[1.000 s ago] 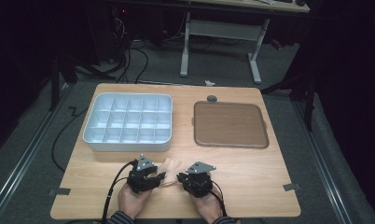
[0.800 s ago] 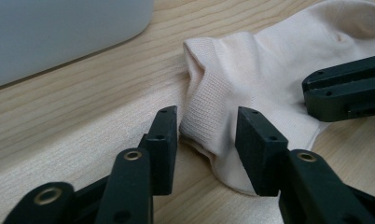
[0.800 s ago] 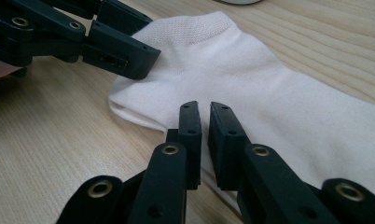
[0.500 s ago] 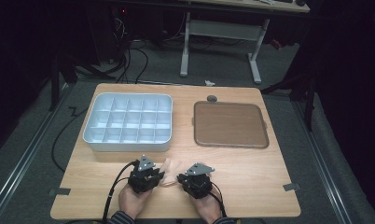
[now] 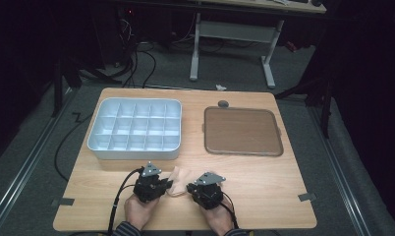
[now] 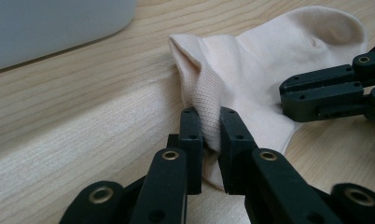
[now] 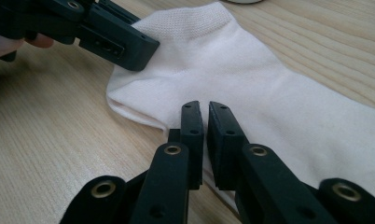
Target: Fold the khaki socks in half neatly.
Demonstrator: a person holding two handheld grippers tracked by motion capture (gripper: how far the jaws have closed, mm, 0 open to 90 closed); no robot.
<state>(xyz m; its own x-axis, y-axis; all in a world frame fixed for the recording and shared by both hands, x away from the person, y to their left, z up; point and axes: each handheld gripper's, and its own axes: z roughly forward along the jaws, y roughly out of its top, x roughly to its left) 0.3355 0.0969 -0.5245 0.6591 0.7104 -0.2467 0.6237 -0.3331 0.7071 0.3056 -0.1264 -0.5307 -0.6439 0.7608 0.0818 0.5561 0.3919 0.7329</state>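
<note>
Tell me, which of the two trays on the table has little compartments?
The pale grey tray on the left, divided into a grid of small compartments. The brown tray on the right is flat, with no dividers.

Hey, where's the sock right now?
In the high view, the sock lies near the table's front edge, pinched between the left gripper and right gripper, in front of the compartment tray.

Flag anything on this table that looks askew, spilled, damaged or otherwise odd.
Nothing stands out. The divided bin and brown tray sit square on the table, with no contents visible in either. The pale sock is rumpled only where the left gripper and right gripper pinch its edges.
</note>
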